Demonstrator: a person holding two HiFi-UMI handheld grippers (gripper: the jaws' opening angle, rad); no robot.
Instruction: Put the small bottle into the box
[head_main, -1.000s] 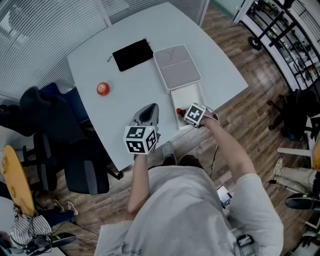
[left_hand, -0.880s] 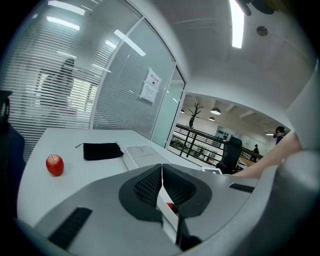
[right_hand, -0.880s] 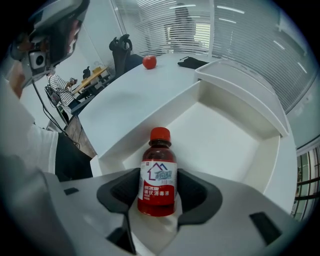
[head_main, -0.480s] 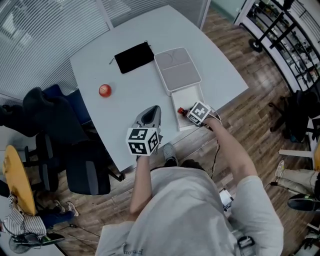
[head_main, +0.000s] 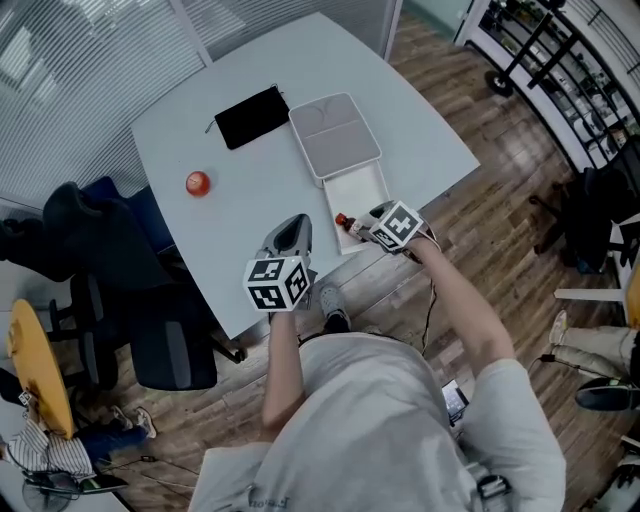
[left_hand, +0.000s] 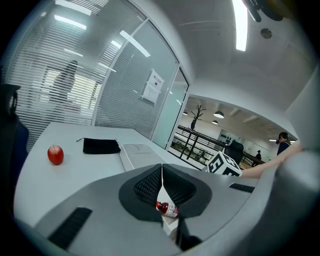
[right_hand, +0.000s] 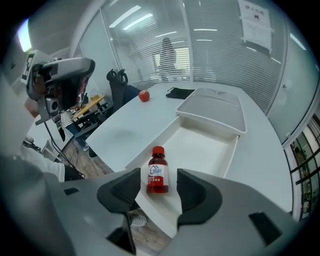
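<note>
Right gripper: spreads jaws either side of small bottle, lying in box directly ahead. Left gripper: presses jaws together, empty.

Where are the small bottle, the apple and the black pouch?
small bottle (right_hand: 158, 174): right gripper view, on its white label.
apple (head_main: 198, 183): head view, middle of its red top.
black pouch (head_main: 252, 117): head view, middle of the fabric.
</note>
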